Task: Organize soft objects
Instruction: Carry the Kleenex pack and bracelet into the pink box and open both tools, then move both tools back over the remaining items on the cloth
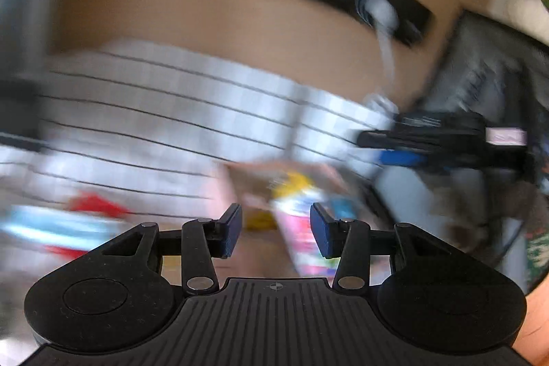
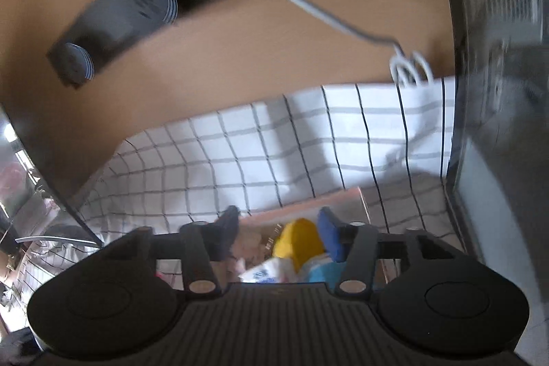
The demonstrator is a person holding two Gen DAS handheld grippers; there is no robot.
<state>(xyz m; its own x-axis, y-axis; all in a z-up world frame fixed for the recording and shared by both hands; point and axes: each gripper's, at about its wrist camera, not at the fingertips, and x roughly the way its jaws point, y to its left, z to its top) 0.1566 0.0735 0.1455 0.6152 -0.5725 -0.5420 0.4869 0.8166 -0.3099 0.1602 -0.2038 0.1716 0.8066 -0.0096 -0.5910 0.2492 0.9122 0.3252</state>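
Note:
Both views are blurred by motion. My left gripper is open and empty, above a pink box on the checked cloth. A yellow soft item and a pink-and-white soft item lie in it. A red soft item and a light blue one lie on the cloth at the left. My right gripper is open and empty over the same box, with a yellow soft item and white and blue items between its fingers. The right gripper shows in the left wrist view.
An orange wall with a dark shelf rises behind the cloth. A white cable hangs from a plug to the cloth's far corner. A dark appliance stands at the right. A shiny metal surface is at the left.

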